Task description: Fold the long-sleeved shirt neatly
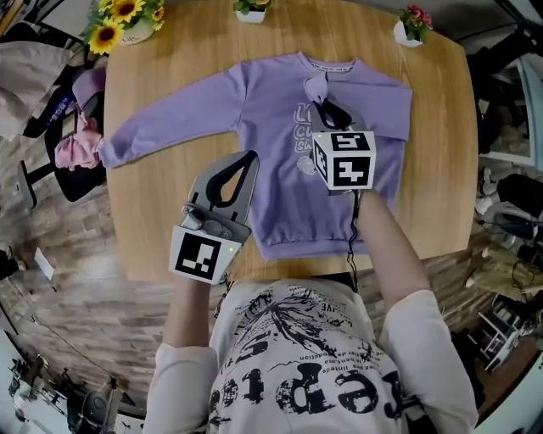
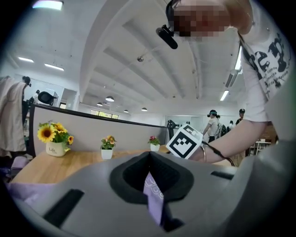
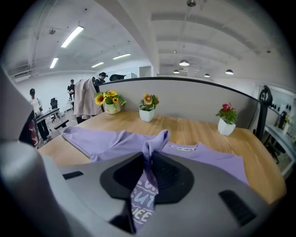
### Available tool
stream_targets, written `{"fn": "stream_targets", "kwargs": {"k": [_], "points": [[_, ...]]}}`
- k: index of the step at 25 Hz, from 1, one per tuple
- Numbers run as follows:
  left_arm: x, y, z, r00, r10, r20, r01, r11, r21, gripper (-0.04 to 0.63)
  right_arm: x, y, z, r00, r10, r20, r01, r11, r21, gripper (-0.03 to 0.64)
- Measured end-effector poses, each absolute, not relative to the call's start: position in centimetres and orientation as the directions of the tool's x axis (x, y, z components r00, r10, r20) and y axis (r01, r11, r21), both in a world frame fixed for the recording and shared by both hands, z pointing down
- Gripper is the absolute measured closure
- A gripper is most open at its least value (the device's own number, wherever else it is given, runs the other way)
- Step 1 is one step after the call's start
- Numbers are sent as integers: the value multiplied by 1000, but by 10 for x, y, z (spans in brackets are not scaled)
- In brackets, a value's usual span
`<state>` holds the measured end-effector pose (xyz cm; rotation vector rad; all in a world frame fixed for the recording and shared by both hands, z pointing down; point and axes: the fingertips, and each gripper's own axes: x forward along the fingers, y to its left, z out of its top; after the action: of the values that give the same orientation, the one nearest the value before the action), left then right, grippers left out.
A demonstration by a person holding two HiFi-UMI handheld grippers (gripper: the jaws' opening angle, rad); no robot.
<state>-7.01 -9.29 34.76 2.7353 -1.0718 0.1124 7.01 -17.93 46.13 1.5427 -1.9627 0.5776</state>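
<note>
A purple long-sleeved shirt (image 1: 280,182) lies flat, front up, on the wooden table (image 1: 441,169). One sleeve (image 1: 161,123) stretches out to the left. The other sleeve is folded in across the chest, and its cuff (image 1: 316,85) sticks up from my right gripper (image 1: 325,103), which is shut on it above the printed lettering. The right gripper view shows the cuff (image 3: 155,141) bunched at the right gripper's (image 3: 150,155) tips. My left gripper (image 1: 246,159) hovers shut over the shirt's left side edge, with no cloth seen pulled up. Through the slit of the left gripper (image 2: 149,155) a strip of purple shows.
Three flower pots stand along the table's far edge: sunflowers (image 1: 119,21), a small white pot (image 1: 251,10), red flowers (image 1: 411,25). A chair with pink and purple clothes (image 1: 76,136) stands left of the table. The shirt's hem (image 1: 305,246) lies close to the near table edge.
</note>
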Motion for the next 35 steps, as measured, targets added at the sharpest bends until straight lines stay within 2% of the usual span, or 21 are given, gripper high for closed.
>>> {"fn": "stream_targets", "kwargs": {"k": [8, 9, 12, 14, 21, 27, 31, 35], "points": [[-98, -106, 368, 715, -681, 158, -698, -690, 188, 591, 42, -178, 513, -189, -642, 743, -962, 273, -9, 533], [-100, -107, 369, 713, -682, 160, -701, -690, 183, 591, 36, -177, 517, -214, -628, 748, -958, 286, -34, 506], [-106, -110, 370, 704, -692, 160, -710, -684, 166, 591, 16, -174, 524, -307, -594, 743, -938, 321, -131, 350], [-110, -109, 371, 699, -695, 168, -715, -681, 157, 591, 5, -173, 522, -354, -590, 726, -925, 334, -181, 310], [-108, -102, 357, 689, -706, 161, -724, -670, 164, 591, -1, -174, 484, -427, -638, 641, -899, 374, -226, 296], [-100, -86, 331, 649, -747, 140, -760, -635, 139, 591, 21, -163, 438, -425, -693, 582, -893, 427, -143, 301], [-102, -68, 316, 596, -792, 134, -803, -583, 125, 591, 19, -149, 419, -460, -679, 572, -856, 510, -84, 301], [-127, -56, 307, 526, -842, 121, -850, -515, 112, 591, -15, -146, 408, -516, -641, 568, -806, 588, -69, 301]]}}
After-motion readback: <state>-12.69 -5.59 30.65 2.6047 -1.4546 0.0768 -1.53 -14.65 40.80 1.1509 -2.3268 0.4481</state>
